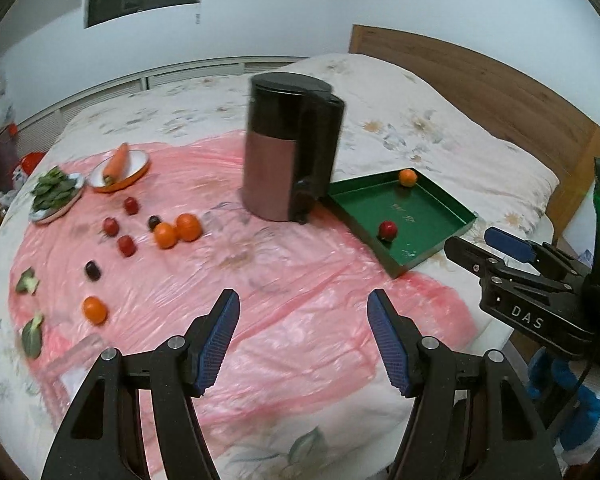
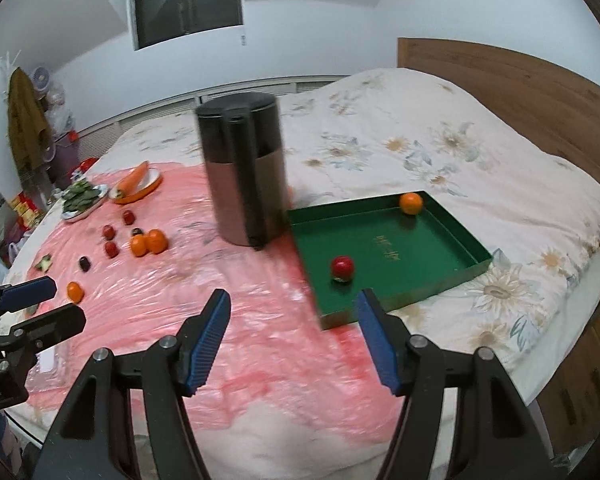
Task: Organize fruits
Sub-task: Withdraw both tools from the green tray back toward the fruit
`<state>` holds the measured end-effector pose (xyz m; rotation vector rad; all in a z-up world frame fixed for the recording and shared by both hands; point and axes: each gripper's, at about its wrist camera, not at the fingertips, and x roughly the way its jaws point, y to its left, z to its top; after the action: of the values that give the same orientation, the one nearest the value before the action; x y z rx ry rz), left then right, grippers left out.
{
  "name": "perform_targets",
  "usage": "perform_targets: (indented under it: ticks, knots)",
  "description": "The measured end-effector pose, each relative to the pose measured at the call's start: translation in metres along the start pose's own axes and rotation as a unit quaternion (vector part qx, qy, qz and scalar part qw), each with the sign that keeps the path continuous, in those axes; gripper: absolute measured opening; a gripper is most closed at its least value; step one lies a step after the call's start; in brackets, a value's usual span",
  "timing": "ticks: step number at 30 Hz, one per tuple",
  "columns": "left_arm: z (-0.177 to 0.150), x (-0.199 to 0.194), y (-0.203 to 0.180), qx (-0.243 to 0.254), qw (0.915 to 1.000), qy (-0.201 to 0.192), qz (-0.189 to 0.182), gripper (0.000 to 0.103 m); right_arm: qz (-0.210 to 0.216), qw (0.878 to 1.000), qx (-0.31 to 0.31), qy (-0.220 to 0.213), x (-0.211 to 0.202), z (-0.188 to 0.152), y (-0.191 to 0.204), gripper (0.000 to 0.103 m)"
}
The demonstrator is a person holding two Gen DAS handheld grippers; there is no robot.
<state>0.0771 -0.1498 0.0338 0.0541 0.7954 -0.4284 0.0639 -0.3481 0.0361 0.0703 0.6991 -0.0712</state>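
A green tray [image 1: 420, 216] [image 2: 420, 232] lies on the bed at the right. It holds an orange [image 1: 407, 177] [image 2: 411, 203] in its far corner and a red fruit [image 1: 387, 230] [image 2: 342, 267] nearer me. On the pink plastic sheet [image 1: 260, 280] at the left lie two oranges side by side [image 1: 178, 230] [image 2: 148, 242], a single orange [image 1: 95, 310] [image 2: 75, 292] and several small red and dark fruits [image 1: 126, 245]. My left gripper [image 1: 302, 304] [image 2: 62, 302] hangs open over the sheet, empty. My right gripper [image 2: 292, 302] [image 1: 476, 242] is open and empty before the tray's near corner.
A tall black and silver canister [image 1: 288, 148] [image 2: 244, 172] stands between the loose fruits and the tray, touching the tray's left corner. A carrot in a bowl [image 1: 116, 162], a plate of greens [image 1: 54, 192] and green vegetable pieces [image 1: 27, 280] lie at the far left. A wooden headboard [image 2: 500, 88] rises behind the tray.
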Motion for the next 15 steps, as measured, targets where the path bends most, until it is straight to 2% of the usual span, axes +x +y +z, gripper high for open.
perform_targets:
  ticks: [7,15]
  knots:
    - [-0.021,-0.018,0.039,-0.034,0.9991,-0.009,0.026,0.061,0.015,1.0,-0.023,0.003,-0.007,-0.007,0.039,0.088]
    - [-0.032,-0.028,0.085,-0.084,0.9951,-0.025,0.047,0.061,0.035,0.997,-0.067,0.012,-0.002,-0.008,0.082,0.088]
